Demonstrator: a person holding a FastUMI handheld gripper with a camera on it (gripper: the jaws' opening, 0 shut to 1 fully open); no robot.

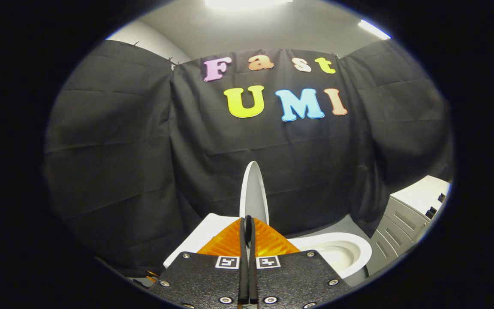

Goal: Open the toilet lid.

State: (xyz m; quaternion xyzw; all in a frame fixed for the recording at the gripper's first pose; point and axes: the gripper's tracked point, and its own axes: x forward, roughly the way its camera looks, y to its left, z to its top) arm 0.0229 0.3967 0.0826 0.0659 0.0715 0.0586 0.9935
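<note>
The gripper [248, 223] has its two orange fingers [225, 244] clenched together, pinching the edge of the one lid [253, 189], which stands upright just ahead. Right of it lies one open white bowl [341, 253]; beyond that, one grey cabinet [405, 219].

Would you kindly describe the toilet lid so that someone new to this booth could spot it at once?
Start at the black cloth wall and drop to the white toilet at its foot. The toilet lid is the thin white oval standing upright, seen edge-on, just beyond the gripper, whose jaws are closed together. Unlike the open bowl to its right and the grey cabinet farther right, it rises vertically.
</note>
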